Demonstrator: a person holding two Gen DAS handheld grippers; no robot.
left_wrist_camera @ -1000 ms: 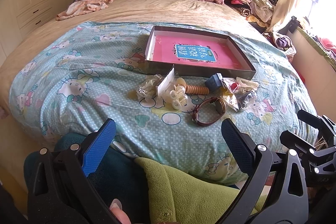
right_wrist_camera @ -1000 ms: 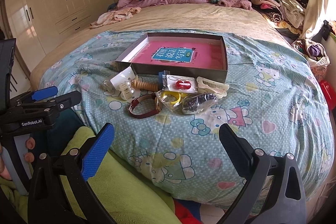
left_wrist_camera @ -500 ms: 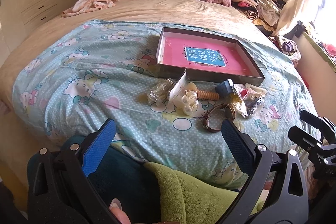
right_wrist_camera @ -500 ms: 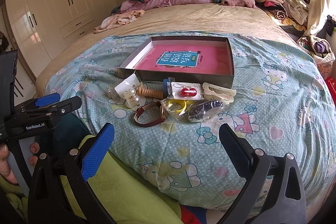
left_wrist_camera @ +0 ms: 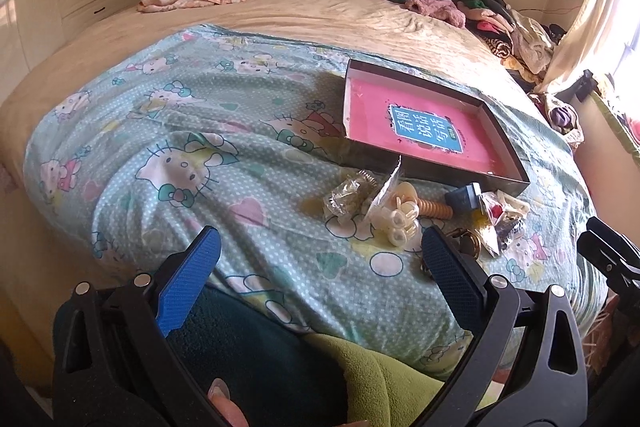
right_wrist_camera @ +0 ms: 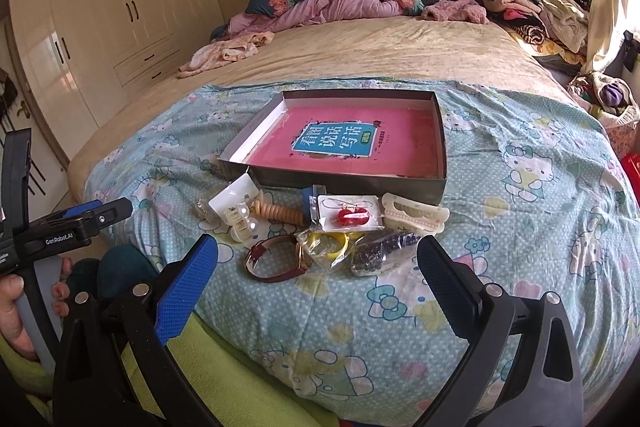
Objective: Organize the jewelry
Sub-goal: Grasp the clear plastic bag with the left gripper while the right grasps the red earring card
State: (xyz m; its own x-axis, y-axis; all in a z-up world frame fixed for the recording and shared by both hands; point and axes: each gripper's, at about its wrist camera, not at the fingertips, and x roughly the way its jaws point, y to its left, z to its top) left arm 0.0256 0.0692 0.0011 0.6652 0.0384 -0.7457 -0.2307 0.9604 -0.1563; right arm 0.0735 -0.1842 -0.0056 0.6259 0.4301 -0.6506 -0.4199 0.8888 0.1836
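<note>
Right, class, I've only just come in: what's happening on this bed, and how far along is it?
A person holds a two-finger gripper in each hand, and the left gripper and right gripper are both open and empty, short of the bed. The jewelry lies in a loose cluster on the patterned bedspread, in front of the shallow box: a watch, a bagged red piece, a bagged yellow ring, a cream hair clip. Nothing has been sorted into the box yet; it holds only a pink book.

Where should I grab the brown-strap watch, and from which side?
Take the watch by the near arc of its strap loop, coming down from above with the right gripper, one finger inside the loop. It lies on the bedspread, its case beside the yellow ring's bag.
</note>
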